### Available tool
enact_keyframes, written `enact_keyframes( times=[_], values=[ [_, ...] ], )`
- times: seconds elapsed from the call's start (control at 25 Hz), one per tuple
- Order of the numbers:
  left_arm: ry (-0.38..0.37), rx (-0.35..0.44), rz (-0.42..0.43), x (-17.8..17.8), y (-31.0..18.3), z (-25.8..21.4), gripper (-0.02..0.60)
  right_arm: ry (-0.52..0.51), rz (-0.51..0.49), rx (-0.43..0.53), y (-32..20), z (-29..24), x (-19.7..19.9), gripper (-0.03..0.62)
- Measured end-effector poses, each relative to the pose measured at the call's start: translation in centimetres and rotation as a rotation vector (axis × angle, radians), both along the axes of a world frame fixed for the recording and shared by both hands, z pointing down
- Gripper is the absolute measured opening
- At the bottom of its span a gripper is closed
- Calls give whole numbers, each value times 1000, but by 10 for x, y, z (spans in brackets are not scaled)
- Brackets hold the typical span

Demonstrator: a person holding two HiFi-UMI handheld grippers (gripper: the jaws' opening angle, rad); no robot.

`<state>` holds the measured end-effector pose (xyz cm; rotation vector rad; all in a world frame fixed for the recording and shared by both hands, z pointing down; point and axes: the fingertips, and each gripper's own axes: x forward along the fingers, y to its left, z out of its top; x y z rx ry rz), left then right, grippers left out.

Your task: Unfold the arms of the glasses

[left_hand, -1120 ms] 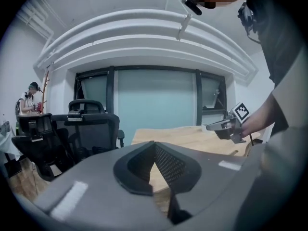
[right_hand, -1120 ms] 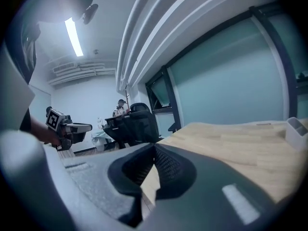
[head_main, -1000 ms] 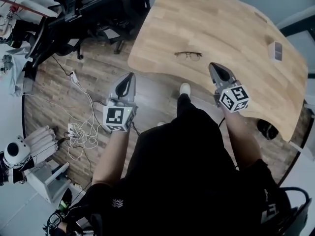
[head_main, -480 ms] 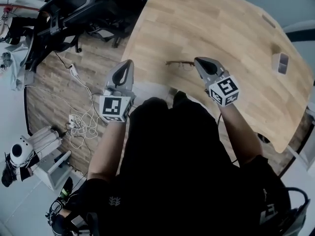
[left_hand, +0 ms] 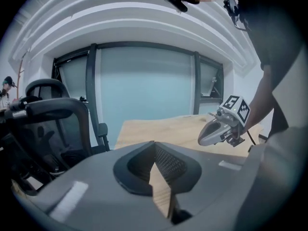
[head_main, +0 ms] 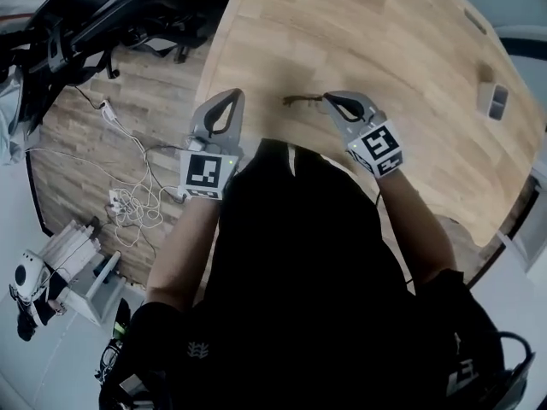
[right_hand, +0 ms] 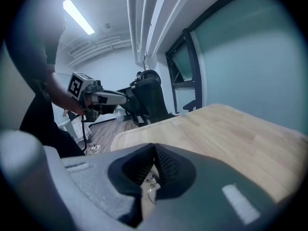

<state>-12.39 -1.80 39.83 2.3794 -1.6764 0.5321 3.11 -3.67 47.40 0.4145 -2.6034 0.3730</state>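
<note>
Grey left gripper [head_main: 229, 99] — tilted down, jaws together.

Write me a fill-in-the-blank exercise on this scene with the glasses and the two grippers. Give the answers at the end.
1. The glasses lie on a ___ table.
2. The left gripper and the right gripper both have their jaws ___.
3. Of the two grippers, the ___ one is closer to the glasses.
4. A tangle of white cables lies on the ___ beside the table.

Missing words: wooden; shut; right; floor
</note>
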Motion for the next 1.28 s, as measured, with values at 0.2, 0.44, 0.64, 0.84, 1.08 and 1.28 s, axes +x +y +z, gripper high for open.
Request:
enact_keyframes(
  times=[0.2,0.44,0.64,0.84,1.08,1.28],
  values=[
    [56,-35,22,5,-9,31,6,60,-56,-24,13,30,-14,10],
    [74,-64,101,15,-14,57,7,102,-97,-27,22,54,-25,36],
    [104,-76,156,25,-12,72,6,131,-106,-53,20,75,-27,78],
    [102,-100,167,26,-10,84,6,194,-207,52,24,85,-31,78],
    [101,-126,156,20,-8,93,7,273,-276,71,24,99,-36,62],
    [101,-127,153,17,-10,94,7,296,-286,67,24,103,-37,42]
  ],
)
